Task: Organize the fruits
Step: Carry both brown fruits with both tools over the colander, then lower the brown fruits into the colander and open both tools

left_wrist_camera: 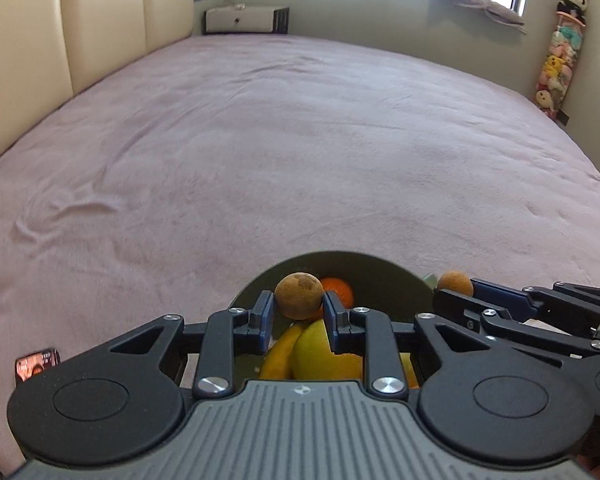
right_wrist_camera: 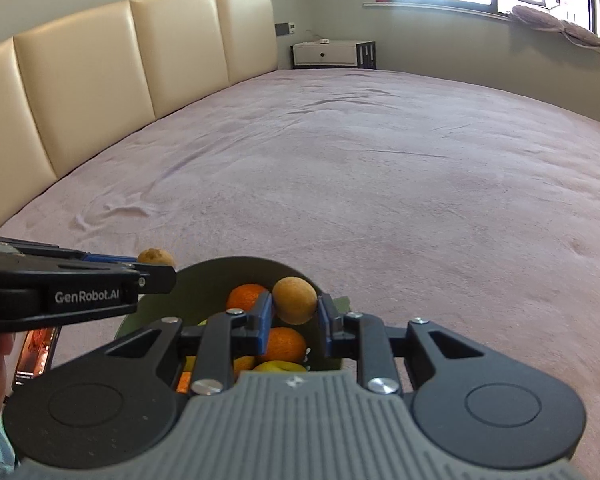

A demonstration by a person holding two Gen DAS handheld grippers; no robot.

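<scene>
My left gripper is shut on a small round brown fruit, held above a dark green bowl. Inside the bowl lie an orange, a banana and a large yellow-green fruit. My right gripper is shut on a second tan round fruit over the same bowl, where two oranges and a banana show. In the right wrist view the left gripper enters from the left with its brown fruit. The right gripper's fruit shows at the left wrist view's right.
The bowl rests on a wide mauve bedspread with a cream padded headboard along the left. A phone lies on the bed left of the bowl. A white nightstand and window stand at the far wall; plush toys hang right.
</scene>
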